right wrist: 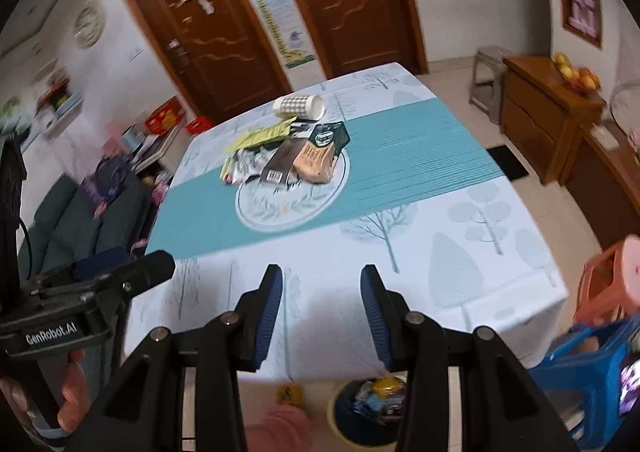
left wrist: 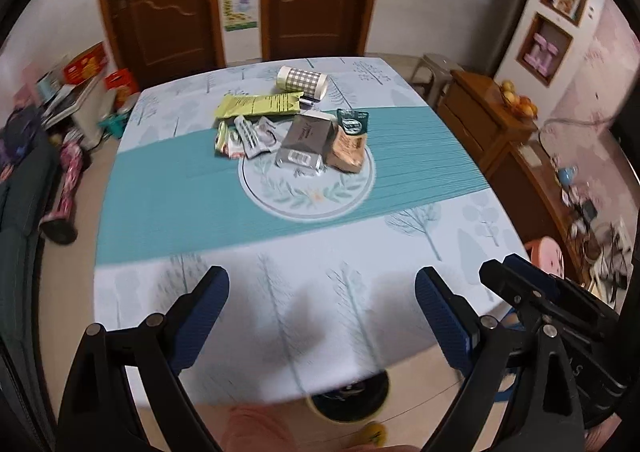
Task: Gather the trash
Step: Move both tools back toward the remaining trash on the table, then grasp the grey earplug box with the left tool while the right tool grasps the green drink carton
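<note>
Although both claws hang over the near edge of the worktop [left wrist: 168, 211], a square table under a pale tree-print cloth with a teal band, neither has anything in it: the left claw [left wrist: 322, 316] stands wide apart and empty, and the right claw [right wrist: 322, 316] stands partly apart, also with only cloth showing between its blue pads. The trash sits well away from them, heaped around the middle of the worktop toward the far edge: a flat yellow-green foil packet [left wrist: 258, 104], a grey foil pouch with a barcode label [left wrist: 306, 143], a tan-and-dark-green snack bag [left wrist: 348, 141], several small crumpled white and green sachets [left wrist: 246, 137], and a checked paper cup lying on its side [left wrist: 302, 80] nearest the far edge. On the floor just below the near edge stands a round dark bin with a yellow rim [right wrist: 370, 408], already holding some wrappers, and a small yellow scrap [right wrist: 290, 394] lies on the floor beside it. The pieces overlap, so I judge that a claw closing on one flat wrapper may drag its neighbours along or slip off the thin foil. The cup on its side could roll off the far edge if nudged. The bin lies half hidden under the worktop's edge, so a drop could miss it, as that scrap suggests.
</note>
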### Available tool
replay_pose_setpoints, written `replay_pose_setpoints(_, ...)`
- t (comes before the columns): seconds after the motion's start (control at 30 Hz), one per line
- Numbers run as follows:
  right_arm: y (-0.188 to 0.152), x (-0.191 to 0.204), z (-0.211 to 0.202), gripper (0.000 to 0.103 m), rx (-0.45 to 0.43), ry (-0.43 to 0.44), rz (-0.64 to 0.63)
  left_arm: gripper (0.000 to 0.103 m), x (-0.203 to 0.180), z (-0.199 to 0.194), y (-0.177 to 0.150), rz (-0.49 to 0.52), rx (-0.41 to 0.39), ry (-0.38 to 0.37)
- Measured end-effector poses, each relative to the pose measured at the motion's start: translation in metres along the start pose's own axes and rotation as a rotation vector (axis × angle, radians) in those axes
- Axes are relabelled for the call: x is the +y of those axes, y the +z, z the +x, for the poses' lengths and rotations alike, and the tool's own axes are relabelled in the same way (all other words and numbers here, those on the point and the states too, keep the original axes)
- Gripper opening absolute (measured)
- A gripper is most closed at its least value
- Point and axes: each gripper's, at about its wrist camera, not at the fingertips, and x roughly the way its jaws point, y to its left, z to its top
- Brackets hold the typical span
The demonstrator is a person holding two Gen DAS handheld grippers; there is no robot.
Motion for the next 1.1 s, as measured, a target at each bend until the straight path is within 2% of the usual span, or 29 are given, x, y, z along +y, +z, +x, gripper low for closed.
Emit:
replay_pose_setpoints(0.37, 0.035, 0.054, 0.087, 0.041, 0.036, -0.102, 0.197, 0.091, 0.096, 0.069, 0.085, 0.138, 0.106, -0.064)
replay_pose_setpoints(0.57, 0.056, 0.069, 0.13, 0.041, 0.038, -0.18, 0.254, 0.09, 0.139, 0.11, 0.123, 0.132, 0.165, -0.083)
replay_pose_setpoints(0.6, 0.06, 0.068, 0.136, 0.041, 0.044, -0.19, 0.268, 0.086, 0.143, 0.117, 0.129, 0.129, 0.176, -0.097)
replay_pose_setpoints(0.63, 0.064, 0.066, 0.143, 0.041, 0.052, -0.201, 0.283, 0.082, 0.145, 0.122, 0.132, 0.129, 0.185, -0.109)
replay_pose_setpoints(0.77, 0.083, 0.056, 0.165, 0.042, 0.059, -0.243, 0.304, 0.081, 0.14, 0.142, 0.146, 0.141, 0.209, -0.158)
replay_pose_setpoints(0.87, 0.097, 0.045, 0.183, 0.054, 0.078, -0.265, 0.313, 0.081, 0.127, 0.153, 0.152, 0.157, 0.212, -0.185)
replay_pose_setpoints(1.1, 0.125, 0.023, 0.23, 0.056, 0.139, -0.254, 0.323, 0.081, 0.102, 0.178, 0.162, 0.14, 0.242, -0.19)
